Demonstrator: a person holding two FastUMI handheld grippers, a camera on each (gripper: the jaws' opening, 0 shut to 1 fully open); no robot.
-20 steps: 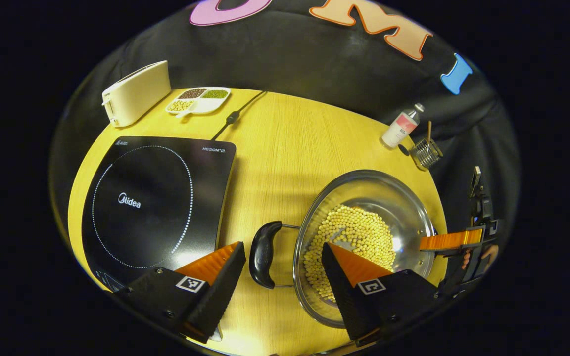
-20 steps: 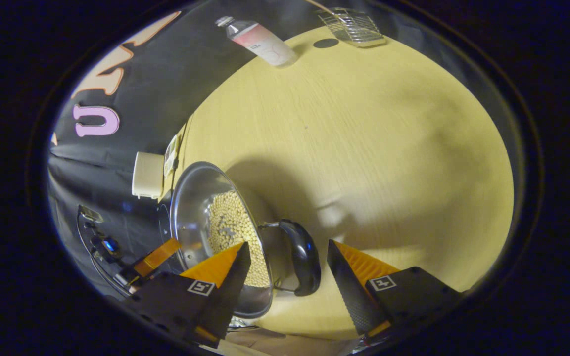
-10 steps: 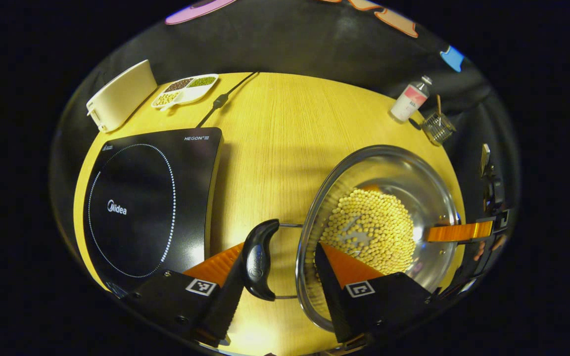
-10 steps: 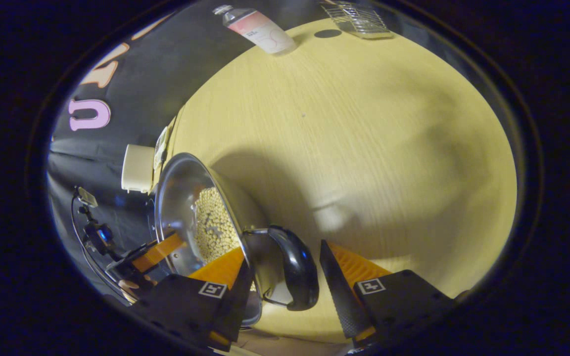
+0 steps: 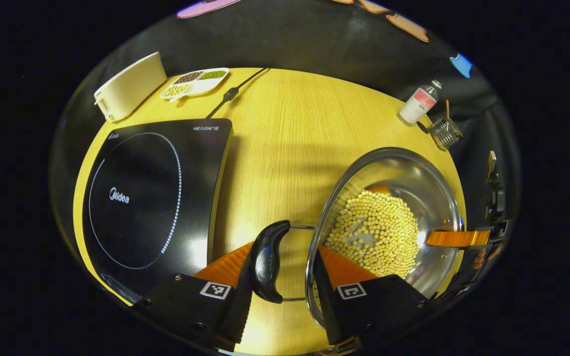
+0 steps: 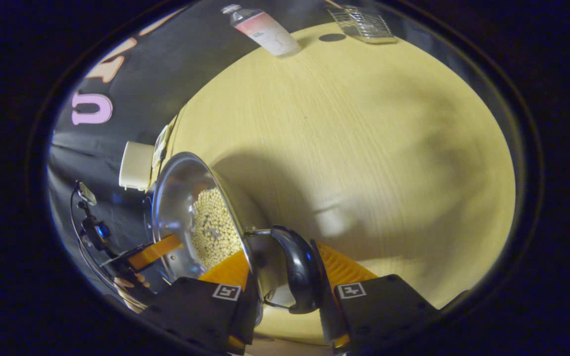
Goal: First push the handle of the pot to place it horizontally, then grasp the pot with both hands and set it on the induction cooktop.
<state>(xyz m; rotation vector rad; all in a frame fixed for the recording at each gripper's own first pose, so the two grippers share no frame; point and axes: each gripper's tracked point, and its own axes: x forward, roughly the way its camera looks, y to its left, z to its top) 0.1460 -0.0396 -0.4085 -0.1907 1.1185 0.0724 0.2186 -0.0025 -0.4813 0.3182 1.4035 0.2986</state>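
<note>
The pot (image 5: 389, 217), full of pale beans (image 5: 371, 233), sits on the yellow surface (image 5: 285, 143) to the right of the cooktop (image 5: 151, 193), well apart from it. The left claw (image 5: 281, 289) is clenched around the pot's black handle (image 5: 266, 260) and rim. The right claw (image 6: 285, 291) likewise grasps the opposite handle (image 6: 300, 269).

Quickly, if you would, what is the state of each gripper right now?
Left gripper: closing around the pot's black side handle; full contact cannot be told.
Right gripper: closed on the pot's other handle.
</note>
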